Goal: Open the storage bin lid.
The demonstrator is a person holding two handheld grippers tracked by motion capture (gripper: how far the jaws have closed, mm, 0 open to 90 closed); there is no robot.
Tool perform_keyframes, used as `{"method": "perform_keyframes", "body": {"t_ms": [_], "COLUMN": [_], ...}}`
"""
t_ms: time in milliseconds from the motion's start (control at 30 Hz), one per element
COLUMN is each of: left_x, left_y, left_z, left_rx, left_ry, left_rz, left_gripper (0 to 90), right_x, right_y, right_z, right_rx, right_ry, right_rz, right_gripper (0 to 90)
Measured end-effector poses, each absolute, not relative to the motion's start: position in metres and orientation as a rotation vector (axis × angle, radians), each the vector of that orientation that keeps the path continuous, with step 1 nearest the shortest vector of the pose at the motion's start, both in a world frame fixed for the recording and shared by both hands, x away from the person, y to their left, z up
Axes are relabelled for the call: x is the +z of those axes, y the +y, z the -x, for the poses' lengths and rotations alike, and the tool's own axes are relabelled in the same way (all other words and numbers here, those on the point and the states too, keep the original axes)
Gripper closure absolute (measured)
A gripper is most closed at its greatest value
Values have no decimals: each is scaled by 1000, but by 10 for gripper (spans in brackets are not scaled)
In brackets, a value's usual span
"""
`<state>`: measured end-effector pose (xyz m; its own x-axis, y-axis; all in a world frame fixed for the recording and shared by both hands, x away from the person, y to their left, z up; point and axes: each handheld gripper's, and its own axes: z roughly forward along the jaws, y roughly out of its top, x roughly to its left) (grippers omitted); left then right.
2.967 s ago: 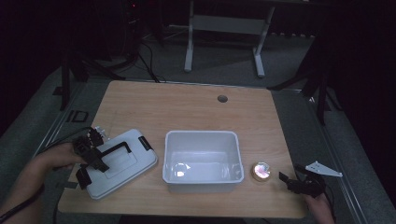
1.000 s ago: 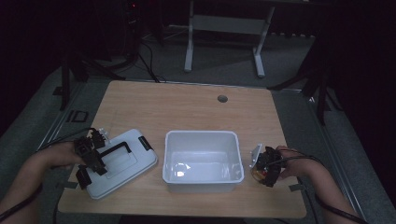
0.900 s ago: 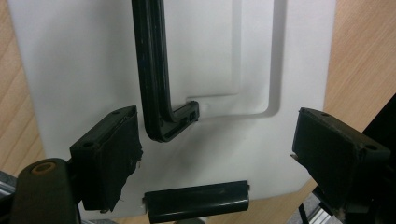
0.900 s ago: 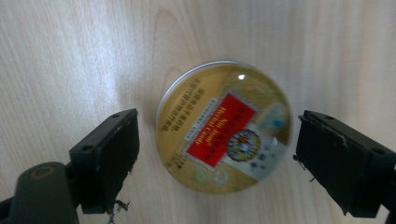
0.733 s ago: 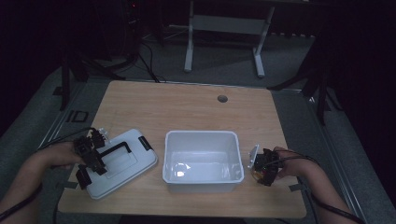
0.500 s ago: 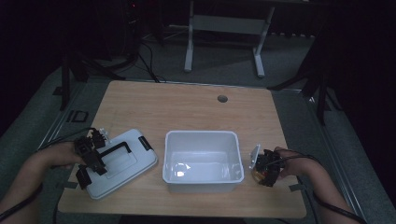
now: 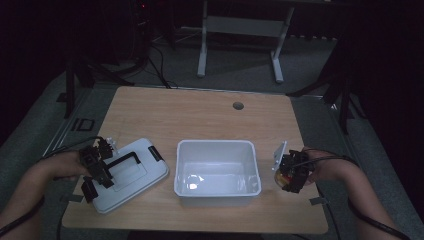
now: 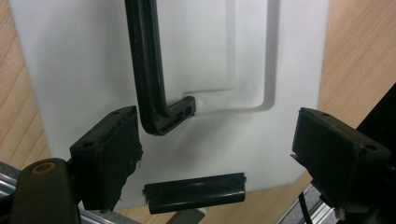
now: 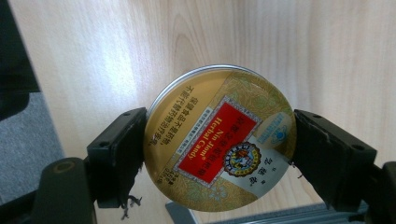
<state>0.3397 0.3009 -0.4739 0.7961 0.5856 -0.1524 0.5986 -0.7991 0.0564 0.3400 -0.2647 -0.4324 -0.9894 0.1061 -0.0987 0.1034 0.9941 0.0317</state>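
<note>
The right gripper (image 7: 291, 172) is clamping a round gold candy tin (image 9: 219, 137) by its rim, one black jaw pressing on each side, with the tin's red label facing the right gripper view. In the high view the tin (image 7: 281, 178) is being held just above the table (image 7: 200, 112), close to its right edge and just beside the right wall of the white tub (image 7: 216, 170). The person's right forearm is coming in from the lower right corner, the hand (image 7: 320, 167) wrapping the gripper's body and the gripper pointing left toward the tub.

The left gripper (image 7: 97, 167) is hovering over the white lid (image 7: 131, 172), which is lying flat near the table's front left corner, left of the tub and apart from it. Its jaws are standing wide apart with nothing pressed between them; in the left gripper view they are straddling the end of the lid's black handle (image 8: 149, 74), with a black latch (image 8: 194, 192) at the lid's near edge between them. The left forearm is reaching in from the lower left, the hand (image 7: 67, 165) lying low near the table's left edge.
</note>
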Motion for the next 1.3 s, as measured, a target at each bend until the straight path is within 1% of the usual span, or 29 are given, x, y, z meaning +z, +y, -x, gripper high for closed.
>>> {"method": "perform_keyframes", "body": {"t_ms": [267, 367, 767, 1033, 1300], "left_x": [-474, -472, -469, -470, -470], "left_y": [299, 298, 299, 295, 295], "left_z": [-340, -340, -339, -339, -339], "left_rx": [-182, -196, -179, -190, -196], "left_ry": [941, 930, 934, 914, 918], "left_rz": [-2893, -2868, -2913, -2897, -2916], "left_gripper": [146, 146, 146, 146, 146], "right_x": [-398, -387, -354, -351, -369], "right_y": [-252, -245, -198, -162, -136], "right_z": [-338, -337, -329, -327, -329], "right_rx": [34, 50, 65, 107, 69], "right_ry": [2997, 2987, 2970, 2976, 2999], "right_rz": [-191, -180, -54, 61, 127], "right_gripper": [208, 208, 208, 208, 208]}}
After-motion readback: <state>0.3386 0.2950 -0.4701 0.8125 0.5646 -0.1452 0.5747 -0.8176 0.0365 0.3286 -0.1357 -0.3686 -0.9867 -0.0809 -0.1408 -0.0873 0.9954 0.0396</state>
